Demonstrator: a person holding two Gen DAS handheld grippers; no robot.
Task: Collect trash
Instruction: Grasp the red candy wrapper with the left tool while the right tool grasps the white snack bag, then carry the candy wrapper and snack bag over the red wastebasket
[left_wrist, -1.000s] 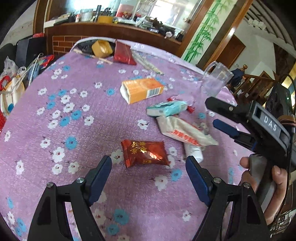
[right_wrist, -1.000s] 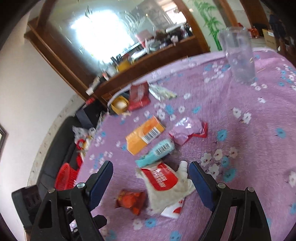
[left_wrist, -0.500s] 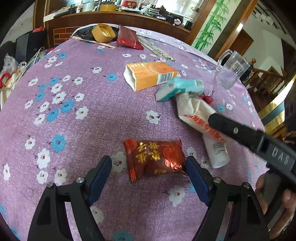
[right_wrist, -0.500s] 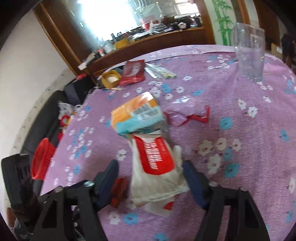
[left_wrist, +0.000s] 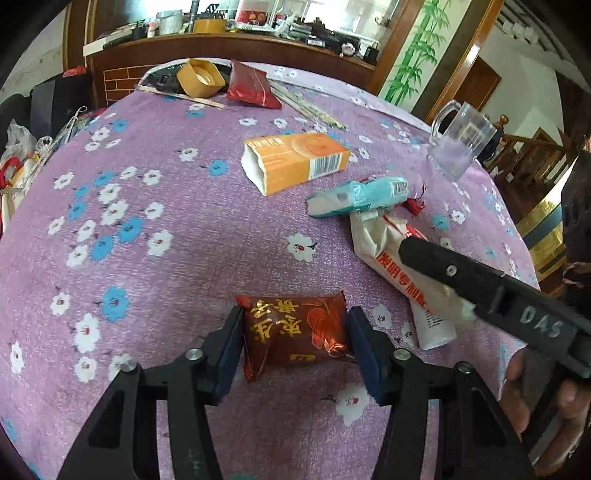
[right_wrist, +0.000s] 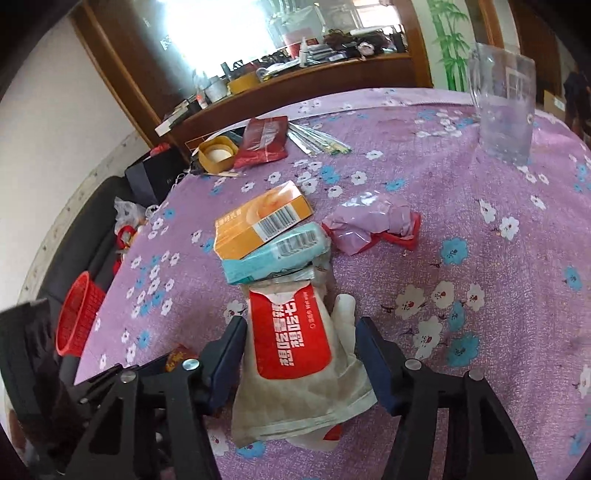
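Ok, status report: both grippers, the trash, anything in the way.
Left gripper closing around the red snack wrapper. Right gripper closing around the white-and-red packet. Teal pack overlaps that packet's far end; otherwise nothing in the way.

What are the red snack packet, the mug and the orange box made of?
Red snack packet: likely foil-lined plastic film; it glints and crinkles. Mug: clear and see-through, glass or hard plastic, hard to tell. Orange box: thin printed cardboard, judging by the white inside at its open end and its crisp folded edges.
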